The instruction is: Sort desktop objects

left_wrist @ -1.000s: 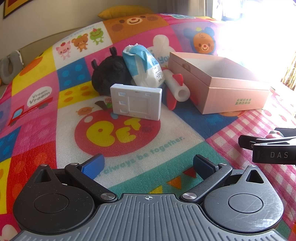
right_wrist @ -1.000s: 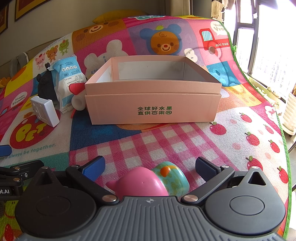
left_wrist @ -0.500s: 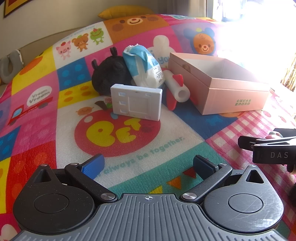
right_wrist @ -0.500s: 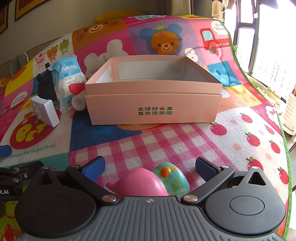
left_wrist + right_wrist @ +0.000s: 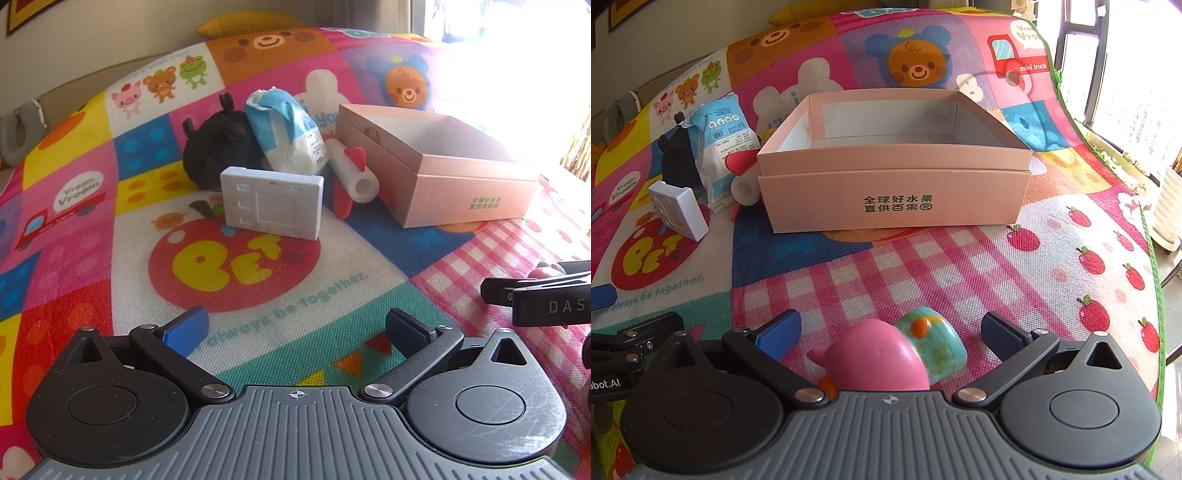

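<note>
Currently the step in hand is, by judgement, the first pick: the right gripper (image 5: 890,330) sits low over the colourful cartoon-print play mat (image 5: 1052,229), fingers spread wide, w/ a pink-and-teal rounded plastic toy figure (image 5: 897,352) lying on its side between them. Neither finger pad touches the toy; nothing is gripped yet.

Left gripper (image 5: 297,328): fingers likewise spread apart, empty, hovering over the mat's green strip near its front edge.

Target container: pink open-top cardboard box w/ green printed characters (image 5: 894,184), toward the mat's far edge, directly ahead of the right gripper. Interior appears empty.

Remaining items, clustered just left of the box:
- white rectangular plastic module (image 5: 271,201), propped on edge, nearest the left gripper
- black plush toy (image 5: 218,151), behind the module
- blue-and-white sealed packet (image 5: 286,134), leaning against the plush
- white foam tube w/ red fins (image 5: 352,171), touching or nearly touching the box wall; cannot tell which

Next move, est.: close the right fingers on the toy's body. Surface looks smooth and rounded, so grip at the widest section to avoid squeeze-out. Then lift clear of the box's near wall and release inside. Left gripper is best placed for the white module afterwards.
</note>
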The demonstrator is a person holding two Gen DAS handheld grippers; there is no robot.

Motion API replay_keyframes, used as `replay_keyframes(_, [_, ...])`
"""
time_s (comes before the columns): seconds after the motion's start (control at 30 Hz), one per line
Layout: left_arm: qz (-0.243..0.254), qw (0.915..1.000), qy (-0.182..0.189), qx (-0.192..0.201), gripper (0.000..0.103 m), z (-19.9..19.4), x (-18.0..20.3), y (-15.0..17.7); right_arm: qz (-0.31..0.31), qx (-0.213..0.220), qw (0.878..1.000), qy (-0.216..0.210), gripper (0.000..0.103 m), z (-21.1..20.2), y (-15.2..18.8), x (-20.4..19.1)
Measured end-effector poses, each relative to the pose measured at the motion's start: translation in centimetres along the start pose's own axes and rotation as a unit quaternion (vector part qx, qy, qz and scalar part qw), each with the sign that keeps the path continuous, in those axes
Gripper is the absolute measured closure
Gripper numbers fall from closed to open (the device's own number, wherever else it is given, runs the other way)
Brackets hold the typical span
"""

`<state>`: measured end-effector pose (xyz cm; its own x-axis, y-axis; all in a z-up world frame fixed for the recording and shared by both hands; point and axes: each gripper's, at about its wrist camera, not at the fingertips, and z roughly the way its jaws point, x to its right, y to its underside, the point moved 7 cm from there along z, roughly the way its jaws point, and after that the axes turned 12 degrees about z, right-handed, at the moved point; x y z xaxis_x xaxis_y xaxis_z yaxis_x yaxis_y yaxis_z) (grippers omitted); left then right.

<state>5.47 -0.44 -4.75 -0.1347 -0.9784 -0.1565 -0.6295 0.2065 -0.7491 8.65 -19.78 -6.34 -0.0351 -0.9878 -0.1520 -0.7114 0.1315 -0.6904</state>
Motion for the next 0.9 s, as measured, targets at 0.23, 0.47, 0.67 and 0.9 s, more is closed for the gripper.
replay_keyframes(0.23, [0.001, 1.0000, -0.001, 0.000, 0.000, 0.0, 0.0, -0.1, -0.043, 0.057, 0.992, -0.108, 0.000, -5.1, -0.7, 0.4])
replay_keyframes(0.47, [0.001, 1.0000, 0.000, 0.000, 0.000, 0.0, 0.0, -0.1, -0.079, 0.101, 0.987, -0.093, 0.000, -9.4, 0.2, 3.2])
replay_keyframes(0.67, [0.000, 1.0000, 0.000, 0.000, 0.000, 0.0, 0.1, -0.1, -0.115, 0.083, 0.985, -0.103, 0.000, -7.4, 2.1, 1.3])
replay_keyframes(0.9, [-0.032, 0.9978, 0.024, 0.053, 0.000, -0.7, -1.2, -1.6, -0.136, 0.112, 0.980, -0.091, 0.000, -6.3, 2.3, 0.1])
